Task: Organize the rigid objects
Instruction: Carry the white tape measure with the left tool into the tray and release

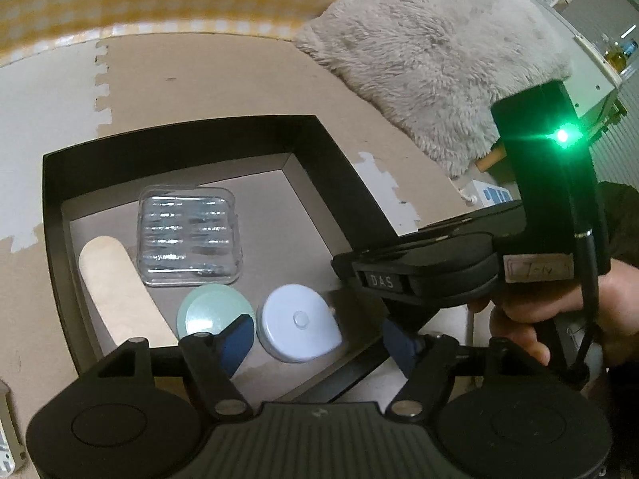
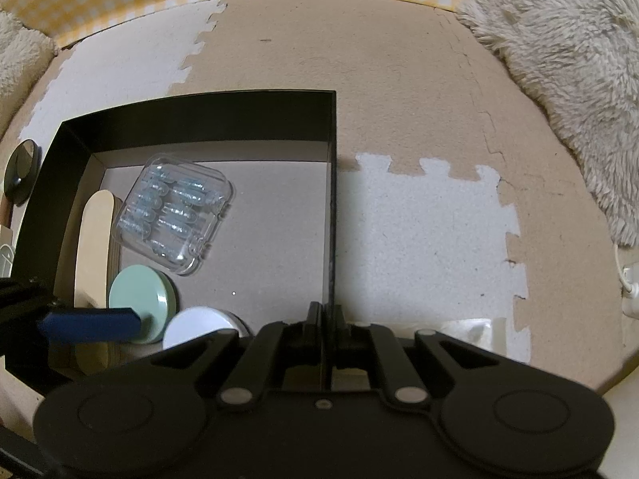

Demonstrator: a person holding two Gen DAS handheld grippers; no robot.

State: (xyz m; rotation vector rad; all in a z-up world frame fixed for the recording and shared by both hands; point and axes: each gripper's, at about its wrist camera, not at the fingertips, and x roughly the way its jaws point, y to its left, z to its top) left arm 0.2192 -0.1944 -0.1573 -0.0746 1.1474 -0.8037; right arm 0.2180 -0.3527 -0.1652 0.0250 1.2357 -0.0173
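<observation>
Now white round case [image 1: 297,329] lies at lower centre of frame inside black box [image 1: 179,131], between spread, empty pads of left gripper [image 1: 319,341]; gripper to be withdrawn straight upward. Box wall is kept clamped by right gripper [image 2: 327,315].

Left tongs [image 1: 319,337] at lower centre: black ribbed body, two round black discs, silver pivot screws, blue pads [image 1: 238,343]; right tongs [image 2: 327,319] likewise black; upper right, its black housing shows a green light, a "DAS" marking, a handwritten label.
</observation>
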